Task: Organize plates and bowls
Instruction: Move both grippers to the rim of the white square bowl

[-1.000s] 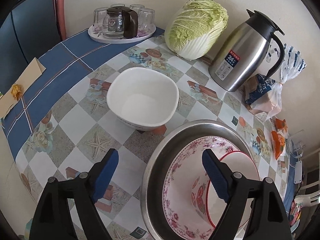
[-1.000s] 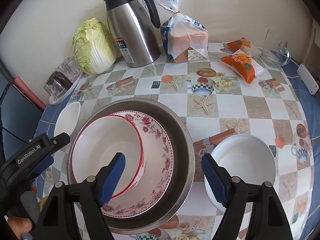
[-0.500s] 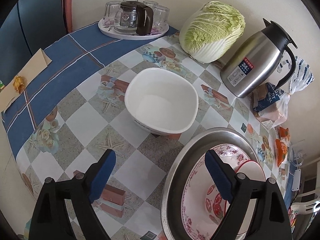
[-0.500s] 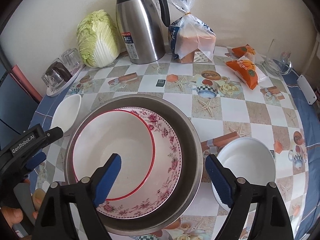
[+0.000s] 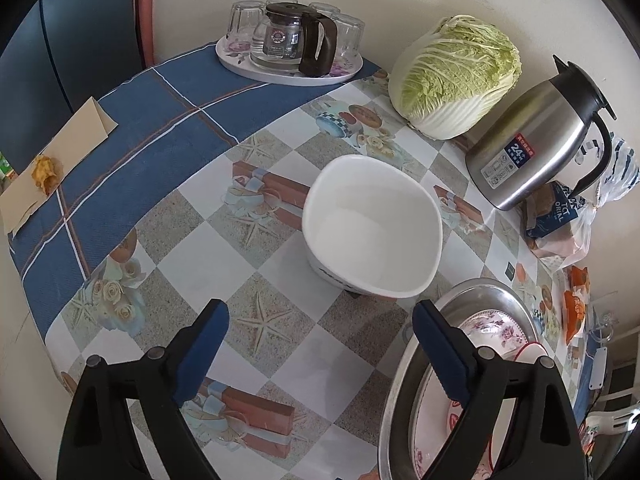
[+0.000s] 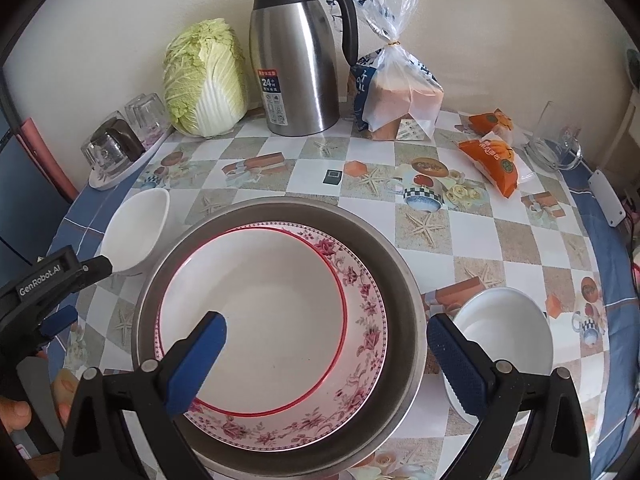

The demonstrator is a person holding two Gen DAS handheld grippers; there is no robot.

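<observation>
right gripper [image 6: 326, 344]: blue-padded fingers [image 6: 196, 364] spread wide apart, holding nothing, poised above the near edge of the steel basin [image 6: 404, 304].

left gripper [image 5: 320, 344]: fingers [image 5: 202, 354] likewise spread apart and empty, over bare checkered tabletop [image 5: 296, 364], aimed toward the square white bowl [image 5: 374, 226]; also seen at the left edge of the right wrist view [image 6: 52, 280].

steel basin: large, round, on the tabletop directly ahead of the right gripper. inside it, a floral-rimmed bowl [image 6: 360, 316]; nested in that, a red-rimmed white bowl [image 6: 256, 296], shifted to the left side.

round white bowl [image 6: 506, 336]: empty, upright, on the tabletop just beside the basin's right edge, near the right gripper's right finger.

square white bowl: empty, upright, on the tabletop just beyond the basin's left side; whether they touch cannot be told.

snack packets [image 6: 490, 160]: orange, two, lying far right, near a clear glass vessel [image 6: 554, 148].

thermos jug [image 6: 300, 52]: stainless, black handle, upright by the wall.

napa cabbage [image 6: 204, 80]: just left of the jug, against the wall.

bread bag [image 6: 394, 80]: tied, standing just right of the jug.

round tray [image 5: 288, 70]: far left corner, carrying a glass teapot [image 5: 290, 36] and upturned glasses [image 5: 242, 20].
</observation>
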